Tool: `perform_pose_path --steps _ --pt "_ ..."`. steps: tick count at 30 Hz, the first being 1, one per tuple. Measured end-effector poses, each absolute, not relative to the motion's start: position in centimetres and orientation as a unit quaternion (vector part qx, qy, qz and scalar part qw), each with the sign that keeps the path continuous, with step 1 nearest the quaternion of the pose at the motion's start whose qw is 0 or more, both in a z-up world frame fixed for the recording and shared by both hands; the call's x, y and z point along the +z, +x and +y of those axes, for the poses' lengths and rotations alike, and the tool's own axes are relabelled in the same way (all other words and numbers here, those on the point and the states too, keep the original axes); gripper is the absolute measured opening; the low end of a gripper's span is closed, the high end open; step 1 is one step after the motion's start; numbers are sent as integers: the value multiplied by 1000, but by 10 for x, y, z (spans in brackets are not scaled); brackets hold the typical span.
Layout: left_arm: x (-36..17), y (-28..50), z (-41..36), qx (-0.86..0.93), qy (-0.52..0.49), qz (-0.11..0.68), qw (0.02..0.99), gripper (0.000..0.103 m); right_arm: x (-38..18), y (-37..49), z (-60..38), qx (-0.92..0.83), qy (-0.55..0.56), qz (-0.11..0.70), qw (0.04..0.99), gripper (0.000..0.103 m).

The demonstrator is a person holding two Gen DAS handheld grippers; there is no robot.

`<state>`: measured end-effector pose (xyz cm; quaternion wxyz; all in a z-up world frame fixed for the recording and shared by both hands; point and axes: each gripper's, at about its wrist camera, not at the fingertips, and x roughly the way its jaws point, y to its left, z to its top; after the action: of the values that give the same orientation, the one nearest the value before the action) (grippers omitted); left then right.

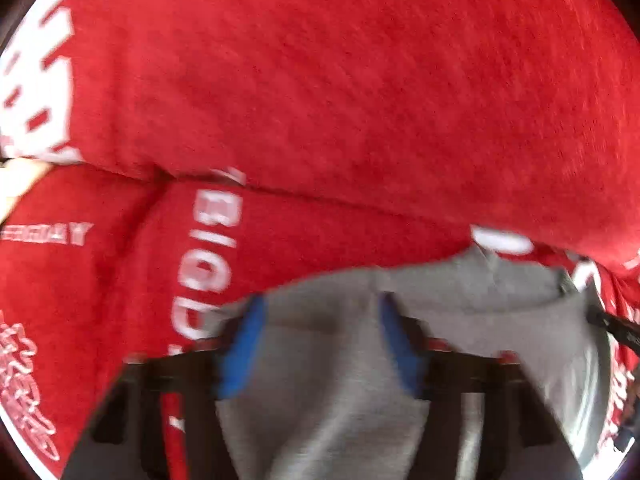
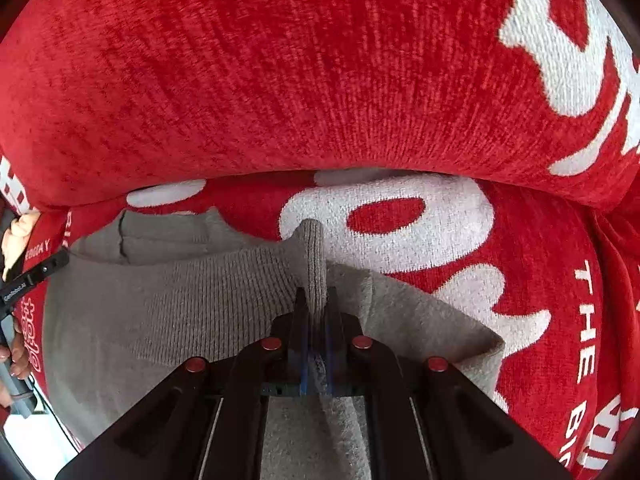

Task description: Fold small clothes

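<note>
Right wrist view: right claw [image 2: 316, 320] is closed tight, pinching a fold of the grey garment [image 2: 180, 300].
Left claw [image 1: 320, 340]: fingers [image 1: 240, 344] apart, garment between them, blurred.
Garment: on red blanket [image 2: 280, 80], near side.

Right gripper [image 2: 316, 320], lower centre of the right wrist view: its 2 dark fingers [image 2: 298, 312] are pressed together, pinching a ridge of grey knit. Left gripper [image 1: 320, 344], lower centre of the blurred left wrist view: its 2 blue pads [image 1: 244, 352] stand apart with grey knit between them. A bare hand [image 2: 16, 356] shows at the lower left edge of the right wrist view.
</note>
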<state>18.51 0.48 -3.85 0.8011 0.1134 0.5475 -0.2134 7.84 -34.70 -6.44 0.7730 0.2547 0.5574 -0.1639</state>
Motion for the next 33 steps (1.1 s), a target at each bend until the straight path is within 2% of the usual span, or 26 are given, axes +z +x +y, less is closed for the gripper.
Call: perform_pose_path --steps 1,2,4,9,13,16,20,22,27,28,30,31,33 --pt "-34 186 8 -213 113 546 802 68 -64 78 -348 -166 260 559 770 7" --pt "-29 186 12 -217 111 549 800 68 -61 77 -351 -170 263 560 767 12" --pt "-18 183 19 -228 110 551 795 68 -54 73 -357 -181 269 558 764 17" --pt "7 154 26 -305 99 562 763 68 -27 49 -361 -177 305 534 769 17" --pt "1 126 14 -363 84 585 720 68 -11 24 -339 -136 346 515 773 17" --pt "-20 122 2 -356 85 602 710 68 -18 10 -319 -105 366 518 766 17" --pt "-52 138 11 -307 74 620 718 68 -53 -8 -307 -119 383 547 735 15" --pt "-52 141 17 -312 56 623 715 68 -60 -29 -316 -125 421 522 732 14" --pt "-29 133 33 -290 85 612 731 68 -49 -64 -331 -165 438 507 724 16" --pt "-25 130 37 -291 84 611 732 68 -45 -71 -332 -168 442 505 722 18" --pt "-15 119 48 -291 84 610 732 68 -36 -87 -329 -175 445 503 720 39" --pt "-12 114 52 -292 85 611 731 68 -33 -96 -327 -179 447 501 719 53" --pt "-8 100 65 -289 88 617 727 68 -30 -113 -325 -180 454 497 718 54"
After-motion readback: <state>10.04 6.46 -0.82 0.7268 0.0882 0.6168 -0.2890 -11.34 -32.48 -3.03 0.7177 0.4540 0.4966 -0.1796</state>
